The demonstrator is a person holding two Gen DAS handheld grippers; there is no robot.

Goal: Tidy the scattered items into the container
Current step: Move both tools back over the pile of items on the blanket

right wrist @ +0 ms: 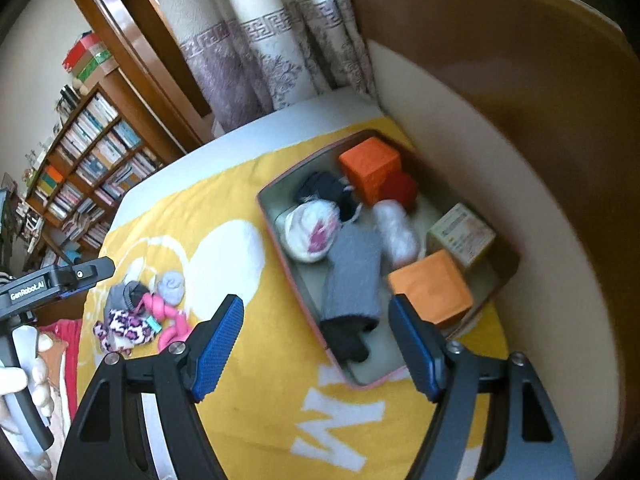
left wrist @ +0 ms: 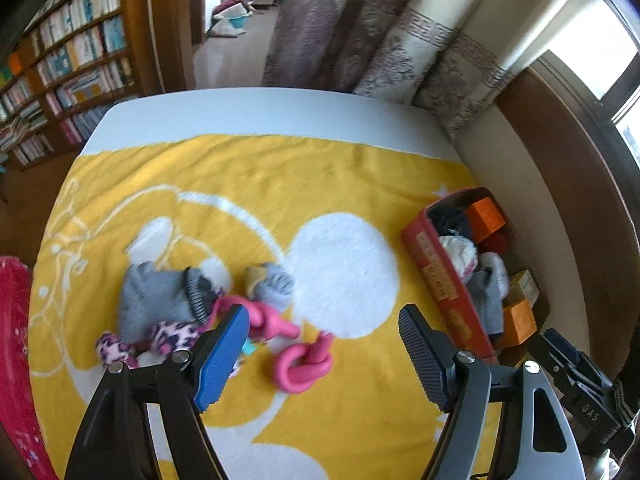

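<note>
A red box [left wrist: 440,280] [right wrist: 296,280] stands at the blanket's right edge and holds orange cubes [right wrist: 430,288], a grey sock [right wrist: 352,280], a white bundle [right wrist: 310,232] and dark items. Scattered on the yellow blanket lie a pink knotted sock [left wrist: 300,364] [right wrist: 172,328], a grey sock [left wrist: 160,300] [right wrist: 120,296], a leopard-print pink sock [left wrist: 160,340] [right wrist: 124,326] and a light grey rolled sock [left wrist: 274,284] [right wrist: 172,284]. My left gripper [left wrist: 320,332] is open above the pink sock. My right gripper [right wrist: 316,320] is open and empty above the box's near end.
A yellow and white blanket [left wrist: 260,184] covers the white bed. A brown headboard [right wrist: 520,80] curves along the right. Curtains [left wrist: 380,48] hang behind the bed. A bookshelf [left wrist: 68,76] stands at left. A red cloth [left wrist: 16,340] lies at the left edge.
</note>
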